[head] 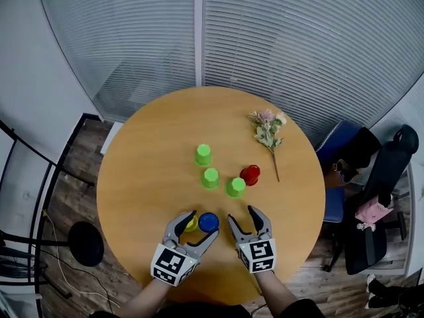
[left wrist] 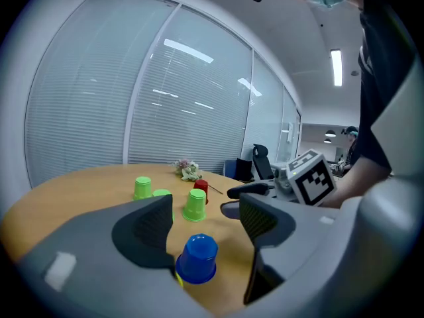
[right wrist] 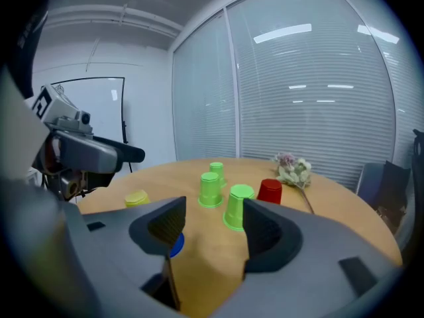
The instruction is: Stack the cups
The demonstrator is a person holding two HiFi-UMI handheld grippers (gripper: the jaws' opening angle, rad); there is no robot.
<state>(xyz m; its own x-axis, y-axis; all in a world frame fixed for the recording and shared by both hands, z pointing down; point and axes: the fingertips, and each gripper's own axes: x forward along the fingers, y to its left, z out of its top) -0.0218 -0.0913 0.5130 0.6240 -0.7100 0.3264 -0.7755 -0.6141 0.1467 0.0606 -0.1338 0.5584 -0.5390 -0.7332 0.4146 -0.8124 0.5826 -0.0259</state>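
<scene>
All the cups stand upside down on the round wooden table [head: 146,171]. A blue cup [head: 209,222] [left wrist: 197,257] stands near the front edge, with a yellow cup [head: 191,224] [right wrist: 136,199] just to its left. My left gripper [head: 201,226] [left wrist: 205,207] is open; the blue cup shows low between its jaws, and the pads are clear of it. Three green cups [head: 203,154] [head: 211,177] [head: 235,187] and a red cup [head: 250,174] stand mid-table. My right gripper [head: 243,216] [right wrist: 213,211] is open and empty, and it points at the nearest green cup [right wrist: 237,207].
A dried flower sprig [head: 268,130] lies at the table's far right, beyond the red cup. A dark office chair [head: 381,197] stands off the table's right edge. A glass wall with blinds runs behind the table.
</scene>
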